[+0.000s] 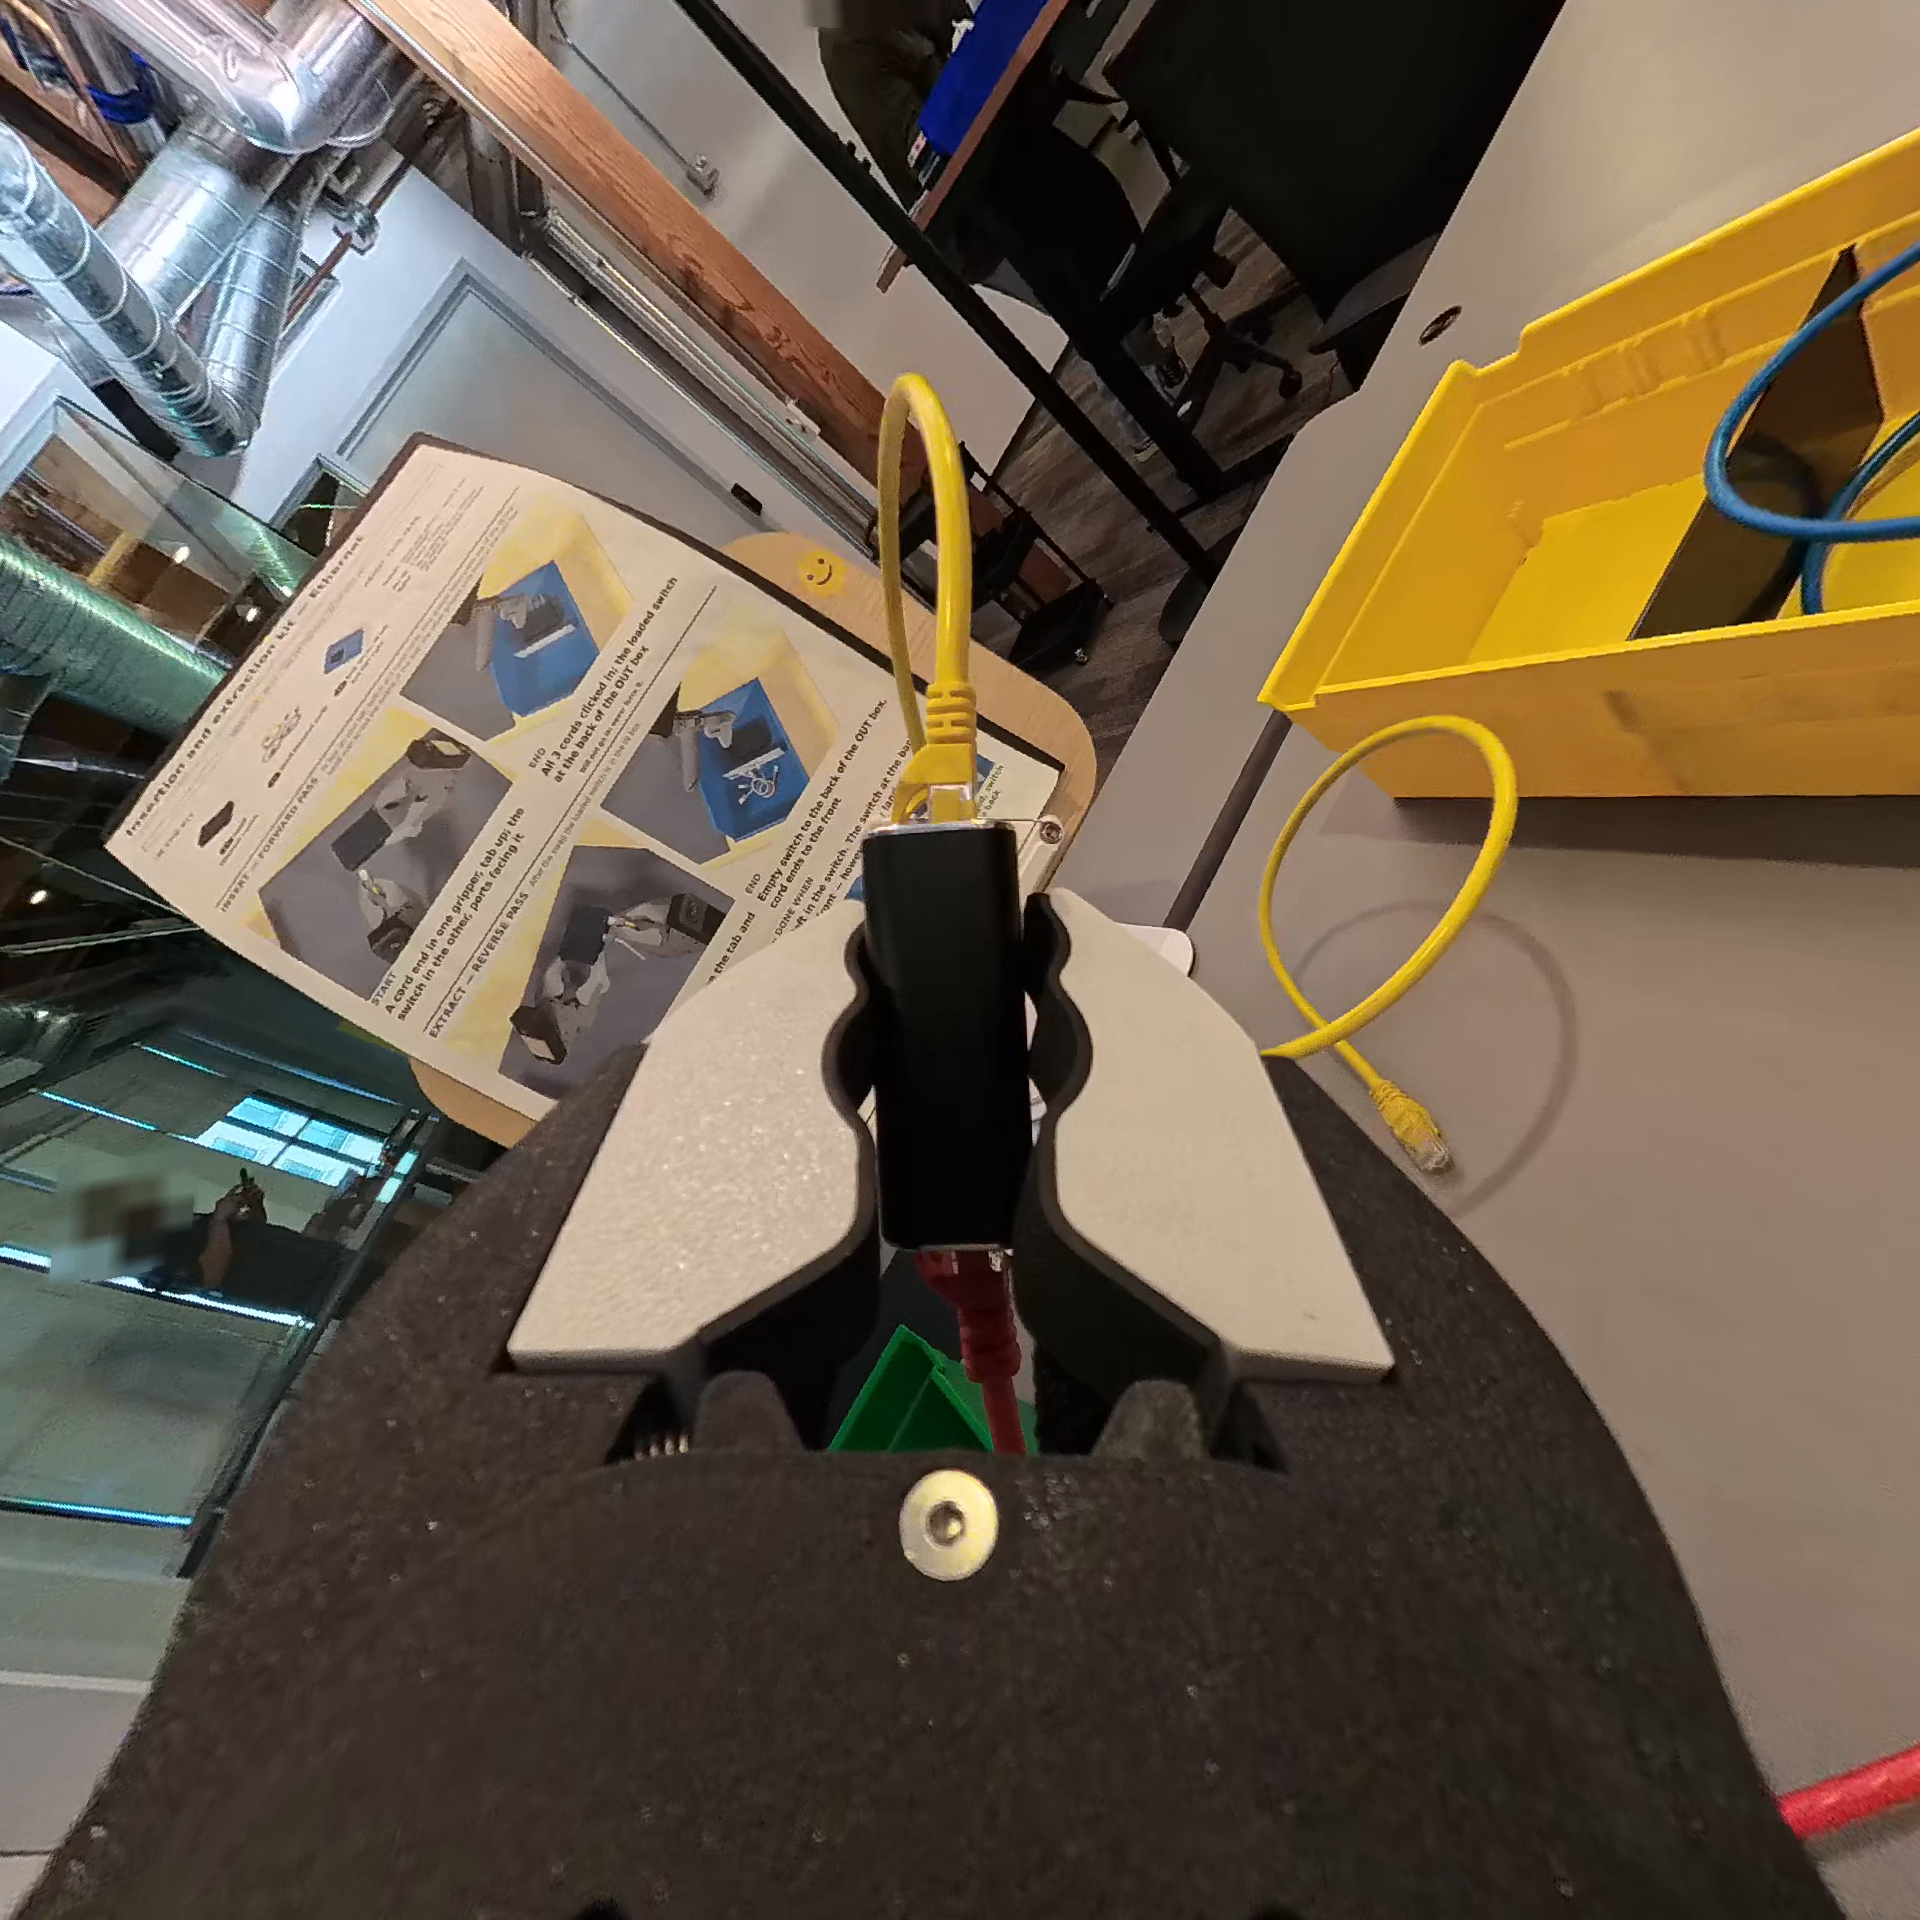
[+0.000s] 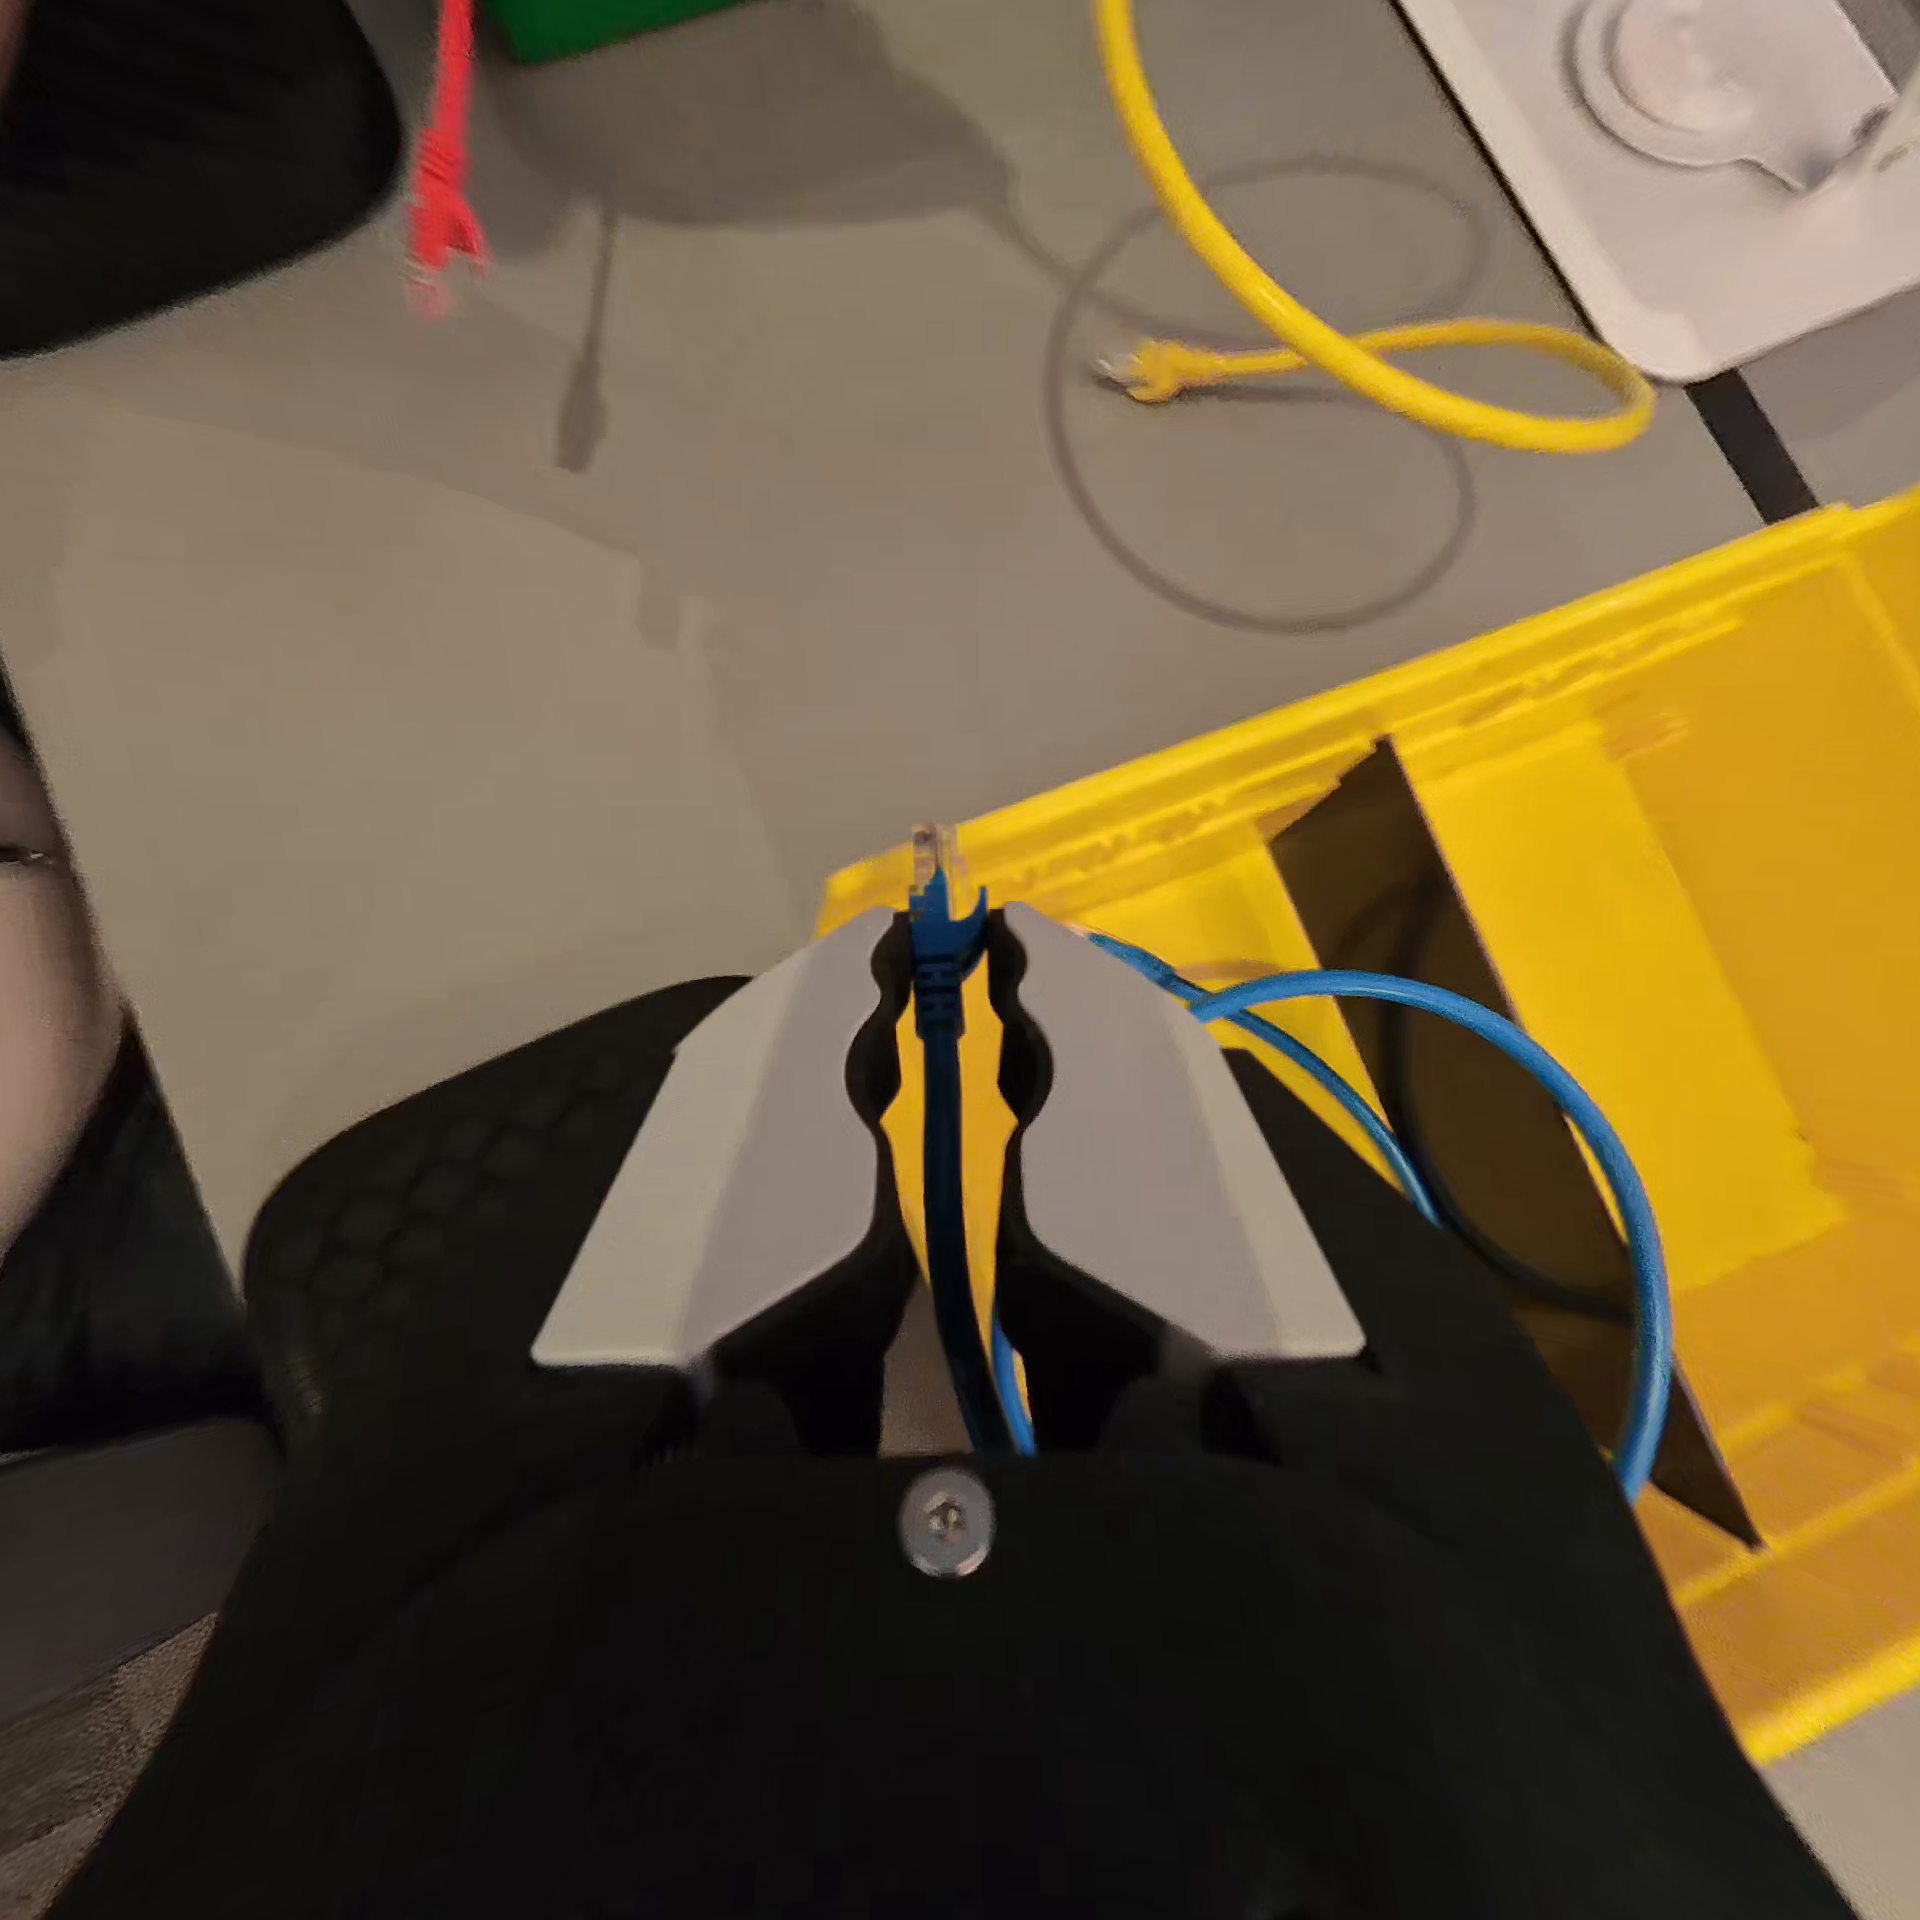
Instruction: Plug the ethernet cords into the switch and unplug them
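Note:
My left gripper (image 1: 948, 940) is shut on a black switch (image 1: 943, 1029), held up off the table. A yellow cord (image 1: 928, 582) is plugged into the switch's far end and loops down to the table, where its free plug (image 1: 1415, 1127) lies. A red cord (image 1: 982, 1340) is plugged into the near end. My right gripper (image 2: 940, 920) is shut on the blue cord (image 2: 935, 987) just behind its clear plug, which sticks out past the fingertips. The blue cord loops back into the yellow bin (image 2: 1714, 935). The yellow cord (image 2: 1351, 343) and red plug (image 2: 445, 223) show in the right wrist view.
The yellow bin (image 1: 1558, 707) stands on the grey table at right, with a black divider inside. A printed instruction sheet (image 1: 499, 769) on a wooden board stands behind the switch. A green block (image 1: 914, 1392) lies below the left gripper. A white plastic piece (image 2: 1704, 156) lies at the table's far edge. Spacing between my two grippers at the tips: around 30 centimeters.

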Demonstrator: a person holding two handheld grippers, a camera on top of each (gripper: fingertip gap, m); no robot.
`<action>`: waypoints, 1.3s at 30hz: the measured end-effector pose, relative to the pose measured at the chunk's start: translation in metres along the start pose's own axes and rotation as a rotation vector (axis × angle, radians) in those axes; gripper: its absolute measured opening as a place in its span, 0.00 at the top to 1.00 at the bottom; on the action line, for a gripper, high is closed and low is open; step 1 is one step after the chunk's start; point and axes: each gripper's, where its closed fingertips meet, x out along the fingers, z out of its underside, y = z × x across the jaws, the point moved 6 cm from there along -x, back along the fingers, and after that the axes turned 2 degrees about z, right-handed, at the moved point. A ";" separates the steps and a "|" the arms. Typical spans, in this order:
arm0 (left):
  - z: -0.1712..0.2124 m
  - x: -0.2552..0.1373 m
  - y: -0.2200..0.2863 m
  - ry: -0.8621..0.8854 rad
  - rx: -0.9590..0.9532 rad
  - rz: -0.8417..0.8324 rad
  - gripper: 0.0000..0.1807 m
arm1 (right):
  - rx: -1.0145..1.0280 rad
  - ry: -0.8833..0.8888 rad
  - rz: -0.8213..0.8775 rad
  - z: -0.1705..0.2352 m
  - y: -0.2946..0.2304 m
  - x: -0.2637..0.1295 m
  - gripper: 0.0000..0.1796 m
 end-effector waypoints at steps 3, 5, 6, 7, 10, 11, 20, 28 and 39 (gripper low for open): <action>-0.003 0.000 0.002 0.004 0.006 0.005 0.86 | -0.058 0.008 0.049 -0.003 -0.011 -0.007 0.91; -0.004 0.000 0.004 0.004 0.011 0.010 0.86 | -0.066 0.024 0.062 -0.003 -0.014 -0.012 0.91; -0.004 0.001 0.004 0.003 0.014 0.011 0.86 | -0.053 0.034 0.053 -0.003 -0.015 -0.016 0.91; -0.005 0.001 0.005 0.001 0.017 0.011 0.86 | -0.037 0.047 0.027 -0.004 -0.018 -0.019 0.91; -0.005 0.001 0.005 -0.002 0.025 0.009 0.86 | -0.075 0.049 0.105 -0.003 -0.015 -0.028 0.92; -0.006 0.000 0.005 0.000 0.024 0.009 0.86 | -0.092 0.021 0.174 0.001 -0.008 -0.027 0.92; -0.008 0.000 0.008 -0.003 0.028 0.021 0.86 | 0.095 -0.325 0.151 0.036 0.035 0.047 0.90; -0.009 0.003 0.014 0.019 0.052 0.059 0.86 | 0.497 -0.166 -0.170 0.013 0.038 0.025 0.86; -0.026 -0.003 0.036 0.240 0.249 0.072 0.86 | -0.986 0.562 0.652 -0.153 -0.074 -0.087 0.81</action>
